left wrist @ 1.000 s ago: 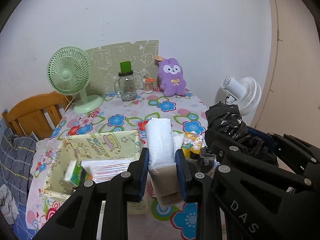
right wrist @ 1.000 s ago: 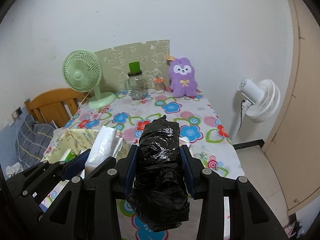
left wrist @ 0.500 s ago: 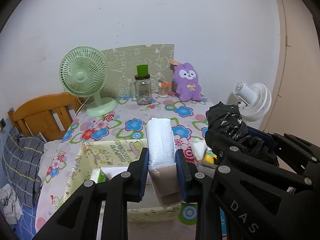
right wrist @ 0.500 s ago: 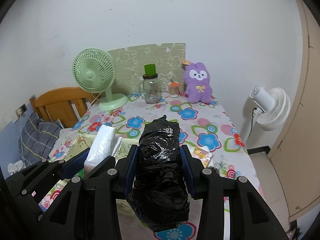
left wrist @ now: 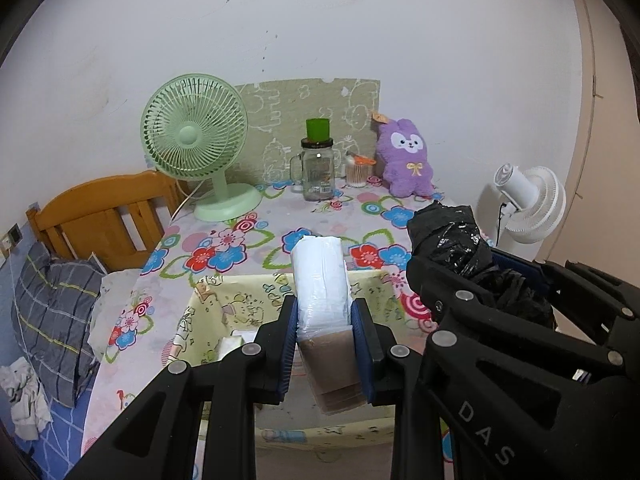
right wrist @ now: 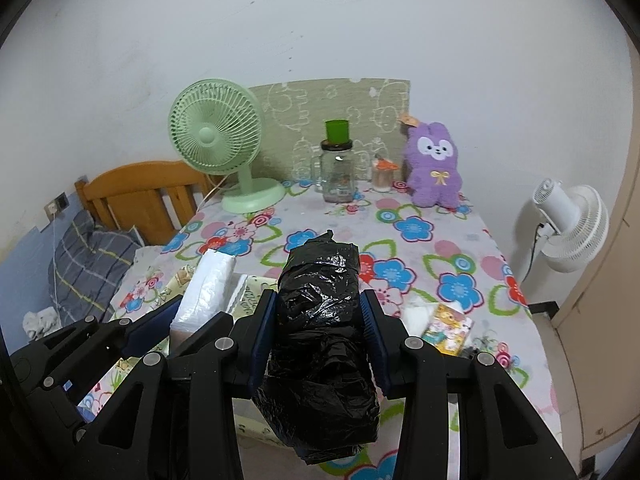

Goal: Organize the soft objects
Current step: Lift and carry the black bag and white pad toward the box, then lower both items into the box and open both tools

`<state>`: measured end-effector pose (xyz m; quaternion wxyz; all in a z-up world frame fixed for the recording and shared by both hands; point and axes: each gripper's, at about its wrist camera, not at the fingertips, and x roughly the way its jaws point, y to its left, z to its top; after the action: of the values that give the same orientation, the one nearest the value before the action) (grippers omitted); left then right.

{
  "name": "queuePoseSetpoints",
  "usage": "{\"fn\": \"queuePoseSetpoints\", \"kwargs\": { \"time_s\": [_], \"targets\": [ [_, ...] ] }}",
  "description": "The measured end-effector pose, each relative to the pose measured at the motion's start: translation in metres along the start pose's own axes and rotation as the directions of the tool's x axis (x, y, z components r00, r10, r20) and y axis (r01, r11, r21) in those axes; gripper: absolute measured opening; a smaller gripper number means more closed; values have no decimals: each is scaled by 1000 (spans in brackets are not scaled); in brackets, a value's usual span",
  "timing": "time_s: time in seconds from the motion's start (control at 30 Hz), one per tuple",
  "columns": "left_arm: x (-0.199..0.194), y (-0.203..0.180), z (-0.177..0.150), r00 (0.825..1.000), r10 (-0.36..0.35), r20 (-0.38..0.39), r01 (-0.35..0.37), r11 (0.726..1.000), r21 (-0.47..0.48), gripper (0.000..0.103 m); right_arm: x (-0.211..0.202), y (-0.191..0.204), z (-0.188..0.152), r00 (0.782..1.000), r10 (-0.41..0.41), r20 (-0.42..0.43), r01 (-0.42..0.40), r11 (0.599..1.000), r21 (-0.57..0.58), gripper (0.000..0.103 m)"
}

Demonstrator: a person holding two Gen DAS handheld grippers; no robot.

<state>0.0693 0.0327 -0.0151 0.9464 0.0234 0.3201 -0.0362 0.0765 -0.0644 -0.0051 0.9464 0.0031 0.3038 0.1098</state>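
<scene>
Slippage is the main worry: both loads are soft, and a squashy pack can creep out from between flat pads while it is carried.

On the left, the left gripper [left wrist: 325, 322] is closed tight on a white tissue pack [left wrist: 320, 276], wrapped in clear film with a brown end hanging below the pads. It sits above the near half of the yellow fabric bin [left wrist: 208, 300] on the flowered table [left wrist: 240, 240]. The bin is pliable, so a pack dropped against its rim could fold the wall in or tip out. Inside, only a pale packet [left wrist: 232, 344] shows by the near left wall (what it is I cannot tell); the rest of the floor is hidden by the gripper.

To the right, the right gripper [right wrist: 319, 326] is clamped on a black plastic bundle [right wrist: 320, 320], jaws partly apart around its bulk. It hangs over the bin's near right corner, so it risks landing outside. Slick film may also slide. A small printed packet [right wrist: 446, 330] and something white lie on the table right of the bin, not yet sorted.
</scene>
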Motion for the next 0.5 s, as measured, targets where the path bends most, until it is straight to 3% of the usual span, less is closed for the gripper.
{"fn": "queuePoseSetpoints", "kwargs": {
  "time_s": [0.5],
  "targets": [
    [36, 32, -17, 995, 33, -94, -34, 999, -12, 27, 44, 26, -7, 996, 56, -67, -59, 998, -37, 45]
  ]
}}
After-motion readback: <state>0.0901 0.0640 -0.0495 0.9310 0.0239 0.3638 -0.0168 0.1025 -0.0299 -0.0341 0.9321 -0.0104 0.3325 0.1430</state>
